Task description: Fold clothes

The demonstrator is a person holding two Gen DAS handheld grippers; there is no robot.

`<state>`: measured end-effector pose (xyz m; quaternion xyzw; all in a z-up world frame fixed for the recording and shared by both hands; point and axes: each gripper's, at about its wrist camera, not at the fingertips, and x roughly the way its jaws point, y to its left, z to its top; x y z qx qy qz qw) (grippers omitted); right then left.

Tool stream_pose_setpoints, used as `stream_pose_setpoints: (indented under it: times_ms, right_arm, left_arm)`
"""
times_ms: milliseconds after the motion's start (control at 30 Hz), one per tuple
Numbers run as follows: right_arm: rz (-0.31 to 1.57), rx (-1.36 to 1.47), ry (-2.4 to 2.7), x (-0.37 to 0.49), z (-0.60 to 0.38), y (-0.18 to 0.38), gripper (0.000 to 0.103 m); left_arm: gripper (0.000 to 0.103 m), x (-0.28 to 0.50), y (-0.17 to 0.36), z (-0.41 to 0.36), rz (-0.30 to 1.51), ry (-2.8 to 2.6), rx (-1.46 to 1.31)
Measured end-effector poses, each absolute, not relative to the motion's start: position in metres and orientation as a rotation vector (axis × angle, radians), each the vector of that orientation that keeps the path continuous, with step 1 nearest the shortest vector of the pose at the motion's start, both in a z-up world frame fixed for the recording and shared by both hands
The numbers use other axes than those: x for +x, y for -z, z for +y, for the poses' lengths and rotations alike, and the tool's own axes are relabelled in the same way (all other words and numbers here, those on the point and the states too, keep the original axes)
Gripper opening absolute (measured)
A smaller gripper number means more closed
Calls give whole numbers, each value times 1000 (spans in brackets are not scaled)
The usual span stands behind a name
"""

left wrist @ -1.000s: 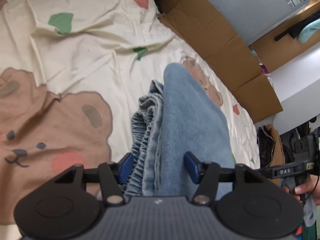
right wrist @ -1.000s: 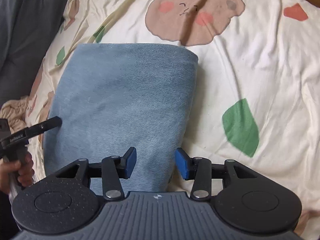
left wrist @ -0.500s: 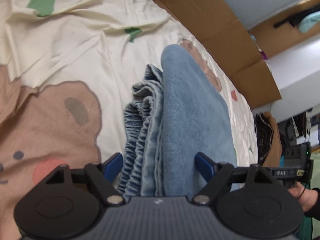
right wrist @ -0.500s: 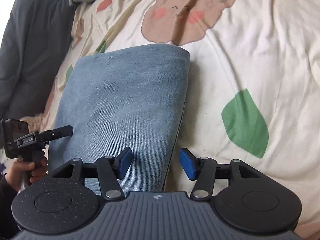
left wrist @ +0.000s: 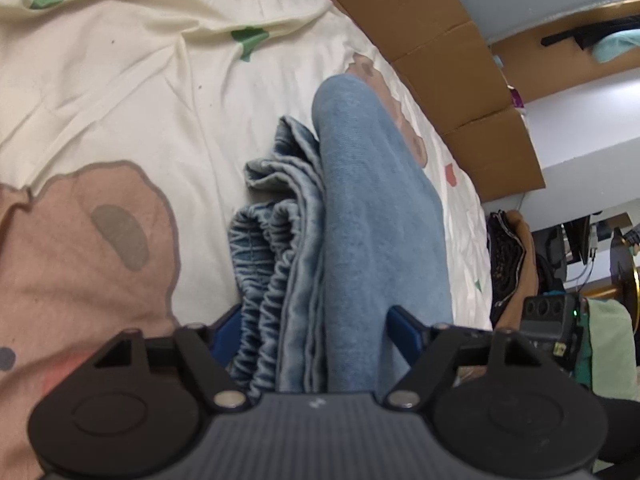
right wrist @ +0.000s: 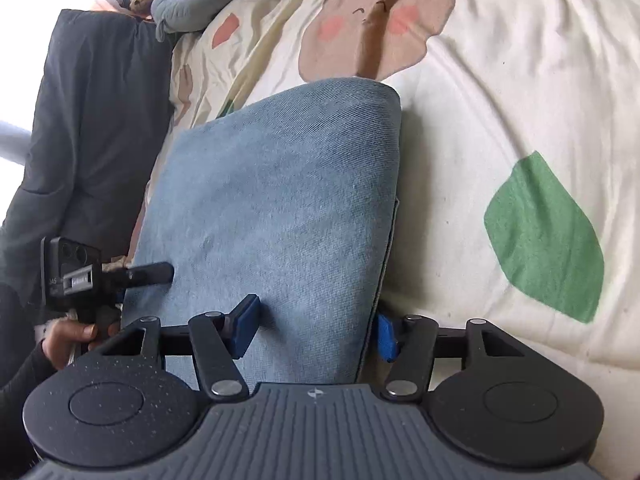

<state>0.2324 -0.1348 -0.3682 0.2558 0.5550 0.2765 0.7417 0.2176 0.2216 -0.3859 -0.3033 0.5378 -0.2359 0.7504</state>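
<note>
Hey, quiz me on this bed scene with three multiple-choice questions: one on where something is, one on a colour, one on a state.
1. Where do the jeans lie?
A. on the cardboard
B. on the printed bedsheet
C. on a dark blanket

2. What colour is the leaf patch beside the jeans in the right wrist view?
A. red
B. blue
C. green

3. What state are the jeans in?
A. folded into a thick stack
B. spread out flat in one layer
C. hanging from a hook

Answers:
1 B, cream sheet with bear prints surrounds them.
2 C, the patch is plainly green.
3 A, several denim layers and the gathered waistband are stacked at the edge.
</note>
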Motion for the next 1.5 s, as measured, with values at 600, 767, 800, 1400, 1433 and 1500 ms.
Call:
stream_pose_setpoints:
  times_ms: [600, 767, 800, 1400, 1433, 1500]
  right_arm:
    - [1221, 526, -636, 235, -129, 367, 49]
    - [1207, 491, -643, 235, -124, 359, 31]
    - [1202, 489, -648, 235, -124, 356, 26]
    - [1219, 470, -593, 215, -198, 320, 20]
    - [1218, 474, -587, 214, -203, 320, 20]
    - [1215, 480, -574, 212, -213, 319, 20]
  left_arm:
    - [64, 223, 391, 217, 1211, 509, -684]
    - [58, 218, 380, 213, 1214, 479, -659]
    - [58, 217, 378, 212, 1217, 474, -657]
    - [52, 207, 374, 141, 1306, 531, -678]
    - [52, 208, 375, 138, 1306, 536, -680]
    - [52, 210, 378, 130, 1309, 546, -681]
